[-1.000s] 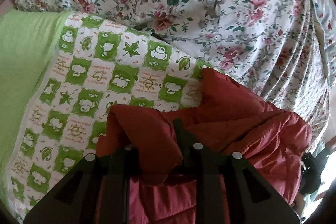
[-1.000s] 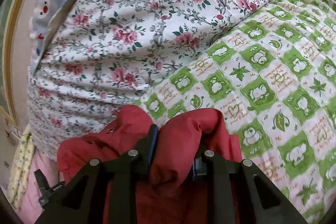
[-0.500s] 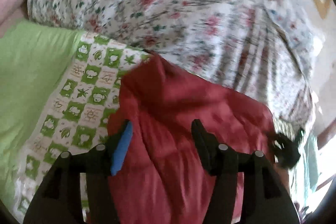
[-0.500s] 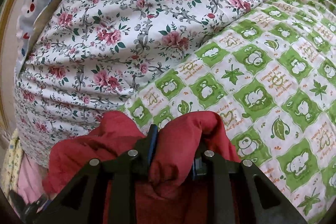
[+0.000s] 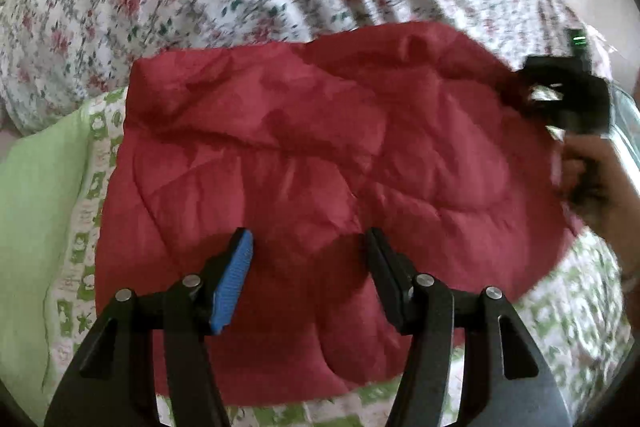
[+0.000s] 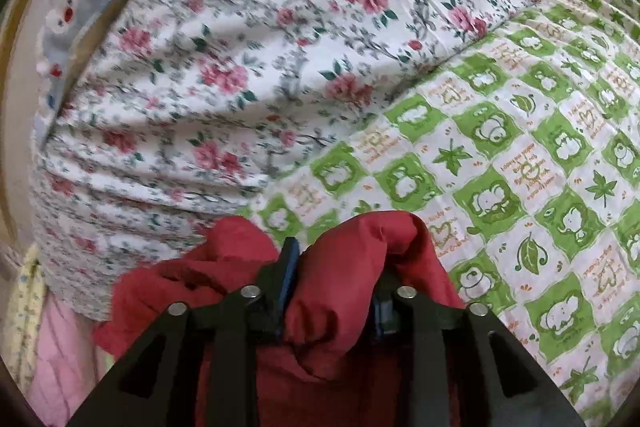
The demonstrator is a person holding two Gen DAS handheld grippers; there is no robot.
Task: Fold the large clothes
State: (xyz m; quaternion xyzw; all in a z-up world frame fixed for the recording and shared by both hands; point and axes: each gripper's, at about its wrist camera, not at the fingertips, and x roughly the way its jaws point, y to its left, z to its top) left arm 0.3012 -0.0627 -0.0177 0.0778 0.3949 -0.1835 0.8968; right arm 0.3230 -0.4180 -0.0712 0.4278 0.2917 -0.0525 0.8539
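Hovering over the red padded jacket (image 5: 320,163), my left hand-held gripper (image 5: 308,259) has its jaws spread wide with nothing between them, the blue pad (image 5: 234,283) bare. The jacket lies bunched and partly flattened on the green-and-white checked bedsheet (image 6: 520,155), its far edge close against the floral quilt (image 6: 248,39) heaped behind it. My right hand-held gripper (image 6: 336,291) is clamped on a thick fold of the jacket's edge, the fabric bulging up between the fingers. In the left wrist view that gripper shows blurred at the jacket's right side, with my right hand (image 5: 596,183) behind it. I judge the jacket light but bulky: soft, puffy and springy, with a smooth shell that looks likely to slide on itself and puff back open after a fold. A thin pinch of one layer would probably slip, so I would take a deep bite on a stitched hem or corner on the left side, opposite my right grip, so both ends lift evenly.
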